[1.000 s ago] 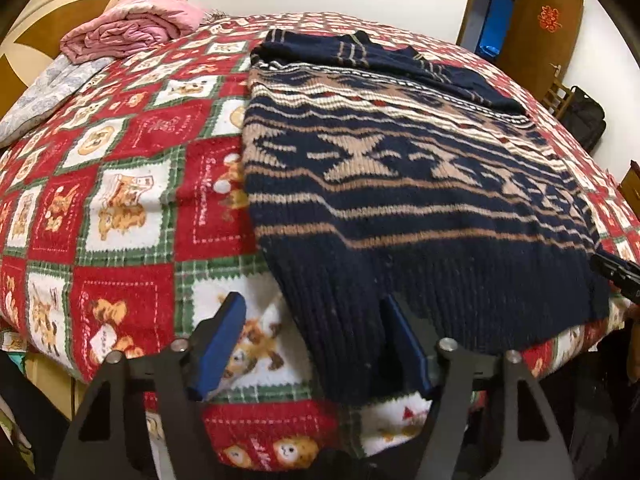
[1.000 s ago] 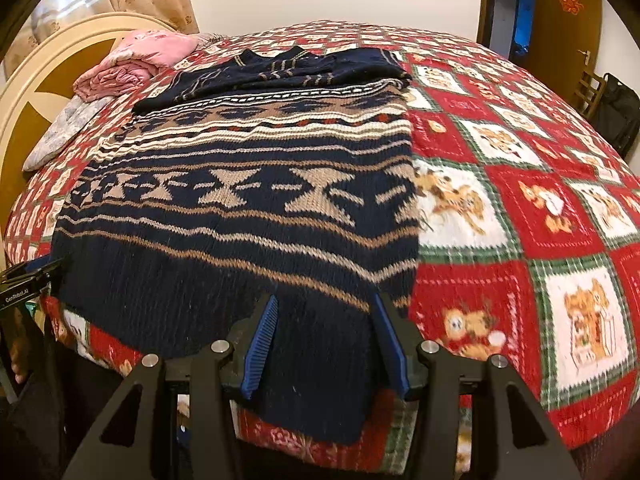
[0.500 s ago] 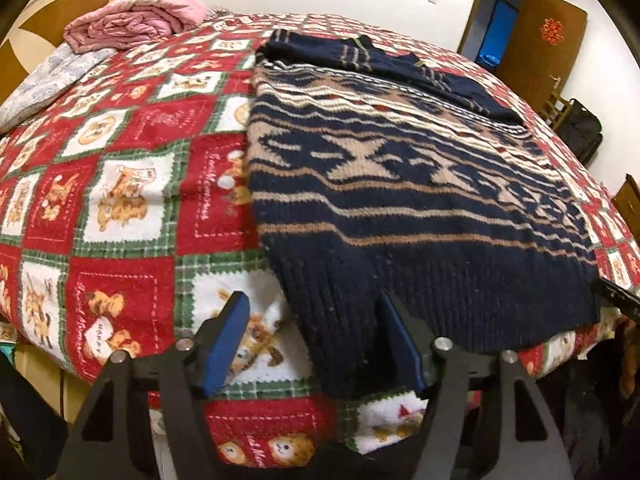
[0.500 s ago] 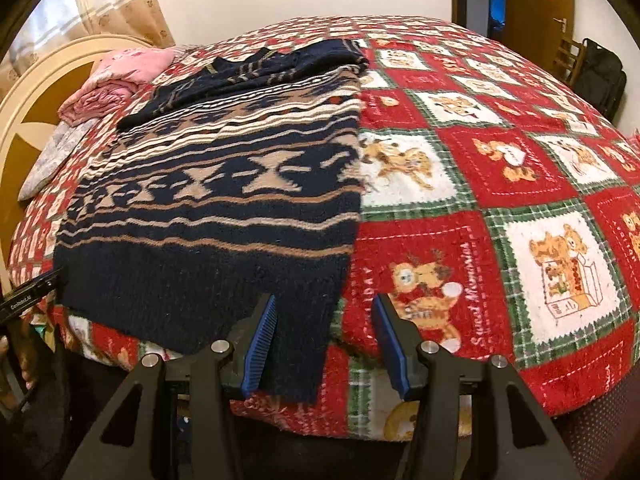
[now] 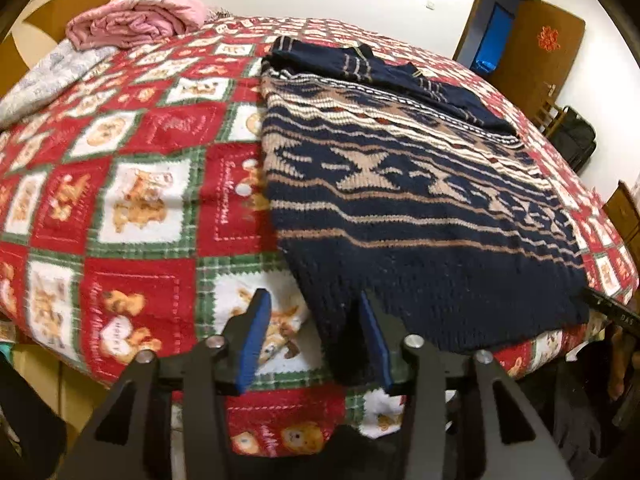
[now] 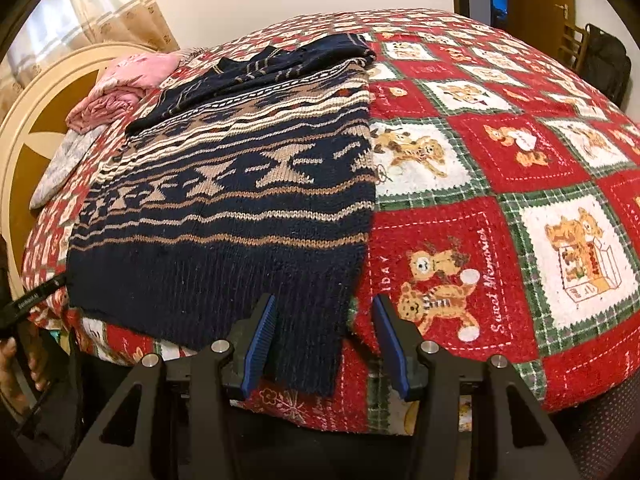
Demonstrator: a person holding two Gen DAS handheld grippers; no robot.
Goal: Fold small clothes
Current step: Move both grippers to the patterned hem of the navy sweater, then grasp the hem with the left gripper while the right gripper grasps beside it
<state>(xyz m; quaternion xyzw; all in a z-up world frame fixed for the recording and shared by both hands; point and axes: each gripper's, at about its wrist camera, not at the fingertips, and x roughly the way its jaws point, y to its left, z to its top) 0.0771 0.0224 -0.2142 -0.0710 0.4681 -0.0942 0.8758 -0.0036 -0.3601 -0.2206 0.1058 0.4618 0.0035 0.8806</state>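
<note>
Right wrist: sweater (image 6: pixel 240 208) corner (hem) between hand-held gripper (image 6: pixel 325 312)

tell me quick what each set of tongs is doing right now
Left tongs: open, have just been closing, sweater corner between them, not pinched.
Right tongs: open, other sweater corner between them, not pinched.

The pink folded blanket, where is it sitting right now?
The pink folded blanket lies at the far end of the bed by the headboard, upper left in both wrist views, on a grey pillow, apart from the navy sweater.
</note>
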